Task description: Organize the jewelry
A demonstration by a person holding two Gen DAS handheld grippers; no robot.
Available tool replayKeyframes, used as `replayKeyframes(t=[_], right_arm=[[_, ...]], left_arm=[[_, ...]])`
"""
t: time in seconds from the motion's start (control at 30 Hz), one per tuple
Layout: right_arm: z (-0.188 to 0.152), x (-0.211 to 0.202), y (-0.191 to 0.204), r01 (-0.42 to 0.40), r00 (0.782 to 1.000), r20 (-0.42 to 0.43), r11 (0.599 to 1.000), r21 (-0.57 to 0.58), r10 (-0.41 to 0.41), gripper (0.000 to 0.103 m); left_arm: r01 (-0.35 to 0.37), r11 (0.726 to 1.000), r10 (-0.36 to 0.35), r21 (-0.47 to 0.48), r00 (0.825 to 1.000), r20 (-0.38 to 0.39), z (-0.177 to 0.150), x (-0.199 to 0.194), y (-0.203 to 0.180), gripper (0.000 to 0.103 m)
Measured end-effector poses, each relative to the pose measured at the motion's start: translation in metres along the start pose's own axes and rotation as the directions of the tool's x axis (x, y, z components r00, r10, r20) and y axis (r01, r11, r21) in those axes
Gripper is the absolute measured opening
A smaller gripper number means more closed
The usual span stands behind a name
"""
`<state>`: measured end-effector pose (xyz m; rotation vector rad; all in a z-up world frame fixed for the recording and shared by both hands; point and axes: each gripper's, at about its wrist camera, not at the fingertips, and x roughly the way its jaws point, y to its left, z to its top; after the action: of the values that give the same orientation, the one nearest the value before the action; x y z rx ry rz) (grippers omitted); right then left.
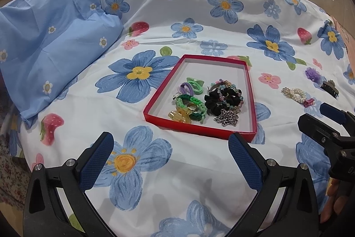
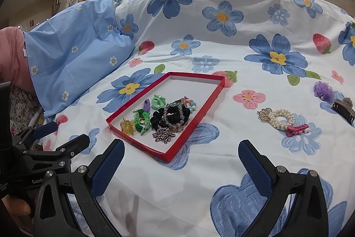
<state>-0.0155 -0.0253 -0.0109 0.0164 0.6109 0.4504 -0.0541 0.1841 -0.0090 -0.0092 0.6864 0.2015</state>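
Jewelry [image 1: 199, 101] fills the red tray [image 1: 155, 117] while left gripper [image 1: 170, 161] and right gripper [image 2: 180, 167] hover low, both spread wide, empty.

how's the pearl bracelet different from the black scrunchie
The pearl bracelet lies on the bedspread, outside the red box; the black scrunchie sits inside it. The bracelet is white beads with a pink clip touching it; the scrunchie is dark gathered fabric under a beaded bracelet. Both are ring-shaped.
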Motion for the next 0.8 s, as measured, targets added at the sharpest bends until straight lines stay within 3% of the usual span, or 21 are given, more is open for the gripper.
replayKeyframes(t=[0.8], right_arm=[[0.0006,-0.0001,-0.0039,0.001,1.0,-0.003,1.0,0.003,-0.001,0.103]], left_arm=[[0.004,1.0,-0.004,0.007,1.0,0.002,0.0009,0.0018,-0.0008,0.103]])
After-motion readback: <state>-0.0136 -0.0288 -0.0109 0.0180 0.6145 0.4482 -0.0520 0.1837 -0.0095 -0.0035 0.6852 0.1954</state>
